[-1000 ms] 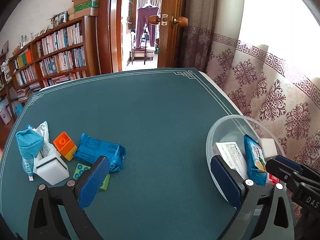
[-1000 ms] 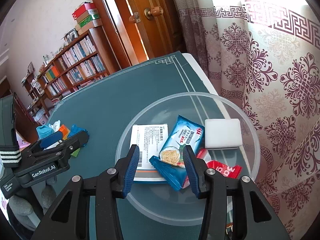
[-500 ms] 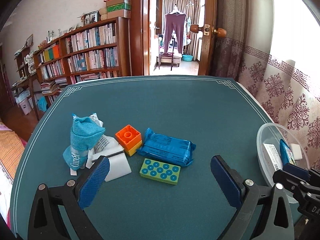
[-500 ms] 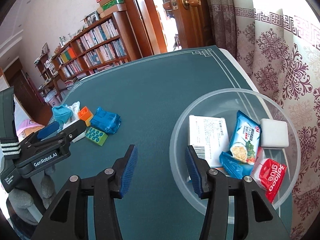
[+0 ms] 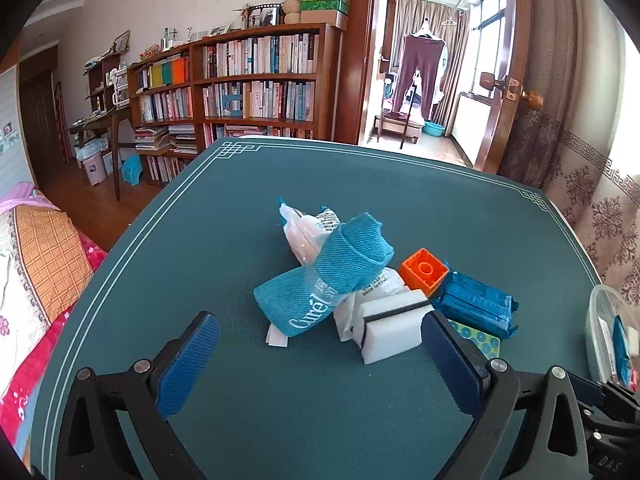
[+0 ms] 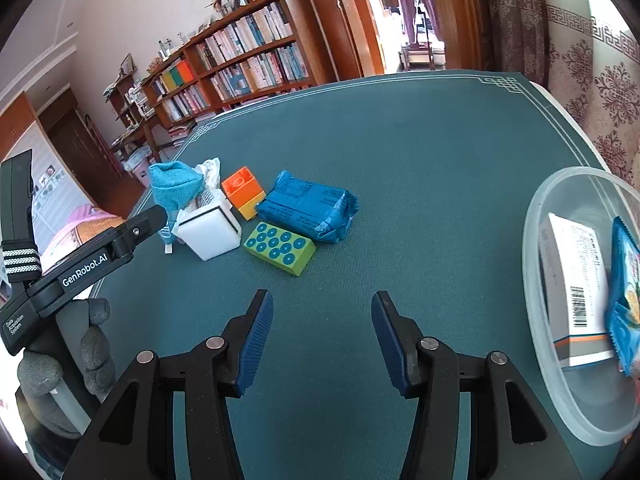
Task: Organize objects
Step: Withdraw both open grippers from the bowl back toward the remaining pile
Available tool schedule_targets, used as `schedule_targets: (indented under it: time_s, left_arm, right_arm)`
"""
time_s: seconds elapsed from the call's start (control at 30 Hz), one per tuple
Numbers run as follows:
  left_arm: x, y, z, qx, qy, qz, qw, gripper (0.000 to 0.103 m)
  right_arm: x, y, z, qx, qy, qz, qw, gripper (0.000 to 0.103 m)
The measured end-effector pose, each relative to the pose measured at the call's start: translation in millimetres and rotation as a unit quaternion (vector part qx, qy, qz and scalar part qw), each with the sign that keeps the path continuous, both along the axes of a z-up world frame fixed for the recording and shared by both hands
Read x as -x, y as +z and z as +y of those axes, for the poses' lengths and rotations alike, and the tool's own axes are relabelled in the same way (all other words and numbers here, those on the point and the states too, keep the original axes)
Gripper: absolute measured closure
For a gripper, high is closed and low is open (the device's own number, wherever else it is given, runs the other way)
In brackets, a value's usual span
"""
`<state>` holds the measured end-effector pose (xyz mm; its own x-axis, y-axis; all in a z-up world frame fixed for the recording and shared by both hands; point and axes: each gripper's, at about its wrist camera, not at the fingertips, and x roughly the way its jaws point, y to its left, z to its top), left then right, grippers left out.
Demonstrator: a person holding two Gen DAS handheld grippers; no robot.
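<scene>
Objects point(image 6: 256, 216) clustered on green table mat point(image 6: 400, 160), left of clear bowl point(image 6: 536, 280).
Green studded block point(image 6: 280, 247), fully shown only by right wrist, is laid long axis left-right. Left gripper point(image 5: 320, 364) is held wide, empty; right gripper point(image 6: 322, 340), just opening, narrower, empty.

A wooden bookcase point(image 5: 248, 80) lines the pale wall beside an open, sunlit doorway point(image 5: 432, 80).

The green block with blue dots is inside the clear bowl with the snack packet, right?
Not quite. The green block with blue dots lies on the green table, beside the blue packet, well apart from the clear bowl. The snack packet is in the bowl. The right wrist view shows it.
</scene>
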<state>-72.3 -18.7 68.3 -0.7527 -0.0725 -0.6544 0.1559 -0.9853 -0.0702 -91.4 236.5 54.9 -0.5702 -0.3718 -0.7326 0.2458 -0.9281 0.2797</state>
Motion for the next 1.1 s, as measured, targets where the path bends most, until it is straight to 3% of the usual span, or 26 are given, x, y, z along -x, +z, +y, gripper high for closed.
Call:
schedule_targets:
  time_s: [0.23, 0.33, 0.6, 0.77, 0.9, 1.1]
  left_arm:
    - [-5, -11, -16, -0.001, 0.012, -0.002, 0.9999, 0.0]
    - [-9, -10, -21, -0.001, 0.018, 0.006, 0.9998, 0.0]
    - [-9, -12, -36, -0.027, 0.034, 0.01, 0.999, 0.0]
    - [-9, -16, -40, -0.032, 0.033, 0.006, 0.9989, 0.0]
    - [-8, -21, -36, -0.028, 0.028, -0.001, 0.9992, 0.0]
    - [-7, -21, -28, -0.018, 0.016, -0.004, 0.9997, 0.0]
  right_arm:
    - [30, -24, -32, 0.009, 0.003, -0.025, 1.0, 0.045]
    - [38, -25, -44, -0.003, -0.007, -0.009, 1.0, 0.036]
    - [55, -24, -74, -0.041, -0.02, 0.011, 0.999, 0.029]
    - [61, -27, -86, -0.086, -0.024, 0.023, 0.996, 0.029]
    - [54, -29, -91, -0.126, -0.022, 0.044, 0.991, 0.036]
    - [34, -29, -75, -0.118, -0.024, 0.046, 0.992, 0.036]
